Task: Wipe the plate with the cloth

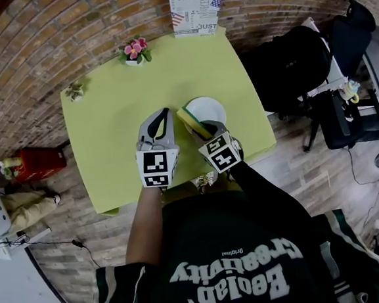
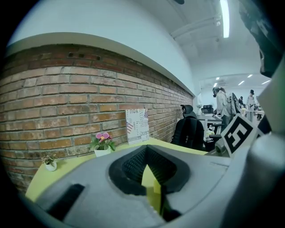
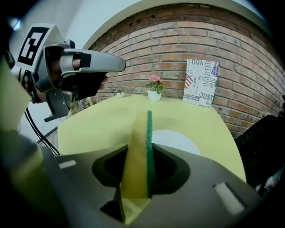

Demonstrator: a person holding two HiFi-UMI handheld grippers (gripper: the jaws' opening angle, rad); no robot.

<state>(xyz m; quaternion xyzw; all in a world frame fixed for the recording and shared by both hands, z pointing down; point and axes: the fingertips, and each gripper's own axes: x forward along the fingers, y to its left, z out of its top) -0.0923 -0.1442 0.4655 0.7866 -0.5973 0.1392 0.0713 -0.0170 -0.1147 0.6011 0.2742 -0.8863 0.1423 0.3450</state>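
A white plate (image 1: 206, 106) lies on the yellow-green table (image 1: 109, 141), near its front right part. My right gripper (image 1: 202, 126) is shut on the cloth (image 1: 189, 119), a thick yellow pad with a green face, held on edge over the plate's near-left rim. In the right gripper view the cloth (image 3: 139, 151) stands upright between the jaws, and the plate (image 3: 178, 140) shows just beyond it. My left gripper (image 1: 164, 118) hovers just left of the plate, its jaws closed together with nothing in them. It also shows raised at the upper left in the right gripper view (image 3: 80, 67).
At the table's far edge stand a pink flower pot (image 1: 136, 51), a small plant (image 1: 75, 91) and a printed card (image 1: 195, 10). A black office chair with a bag (image 1: 294, 66) stands right of the table. A red object (image 1: 35, 163) sits on the floor at left.
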